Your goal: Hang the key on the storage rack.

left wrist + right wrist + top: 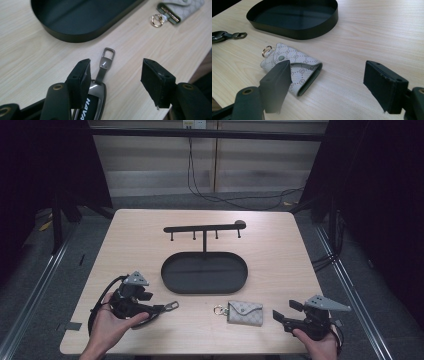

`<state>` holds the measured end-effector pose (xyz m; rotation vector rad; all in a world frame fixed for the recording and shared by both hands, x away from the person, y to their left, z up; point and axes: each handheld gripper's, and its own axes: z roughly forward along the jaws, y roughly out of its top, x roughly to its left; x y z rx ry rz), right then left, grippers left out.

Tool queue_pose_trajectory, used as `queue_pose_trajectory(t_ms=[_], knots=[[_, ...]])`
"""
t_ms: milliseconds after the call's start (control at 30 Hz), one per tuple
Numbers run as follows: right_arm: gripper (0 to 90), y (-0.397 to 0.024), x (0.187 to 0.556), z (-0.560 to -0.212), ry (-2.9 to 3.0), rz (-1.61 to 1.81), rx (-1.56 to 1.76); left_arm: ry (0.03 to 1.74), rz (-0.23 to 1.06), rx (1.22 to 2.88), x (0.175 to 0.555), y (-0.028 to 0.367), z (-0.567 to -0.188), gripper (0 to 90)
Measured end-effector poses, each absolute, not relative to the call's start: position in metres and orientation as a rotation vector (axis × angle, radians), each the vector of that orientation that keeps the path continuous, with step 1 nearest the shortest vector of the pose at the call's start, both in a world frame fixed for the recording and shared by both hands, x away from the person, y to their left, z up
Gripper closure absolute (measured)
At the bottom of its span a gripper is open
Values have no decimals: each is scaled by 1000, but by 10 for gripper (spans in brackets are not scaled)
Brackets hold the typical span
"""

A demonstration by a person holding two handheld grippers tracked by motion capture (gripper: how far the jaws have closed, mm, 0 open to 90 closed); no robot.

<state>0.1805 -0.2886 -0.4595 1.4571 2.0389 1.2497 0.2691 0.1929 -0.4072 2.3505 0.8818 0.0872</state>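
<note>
The tray sits at the middle of the counter, with the hook stand rising from its far rim. Between the tray and the near edge lies the key pouch, its ring toward the left. The car key lies nearer the near-left corner, apart from pouch and tray.

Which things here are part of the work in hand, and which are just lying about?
In the job: car key fob beside the open left gripper; patterned key pouch before the open right gripper.

Lying about: black oval tray; hook stand; floor cables.
</note>
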Motion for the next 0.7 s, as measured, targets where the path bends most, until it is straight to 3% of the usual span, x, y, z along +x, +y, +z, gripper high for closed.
queue_pose_trajectory(t_ms=[133,200,233,433,700], knots=[[226,-289,180,-460,2039,1250,1457,832,24,2384,274,191,-405,405],[226,-289,181,-460,2039,1250,1458,839,40,2396,276,189,-404,457],[226,-289,181,-460,2041,1250,1457,842,41,2402,279,188,-404,524],[226,-289,180,-459,2045,1251,1450,839,30,2471,284,181,-406,605],[226,-288,180,-459,2048,1249,1451,801,20,2528,291,176,-408,586]])
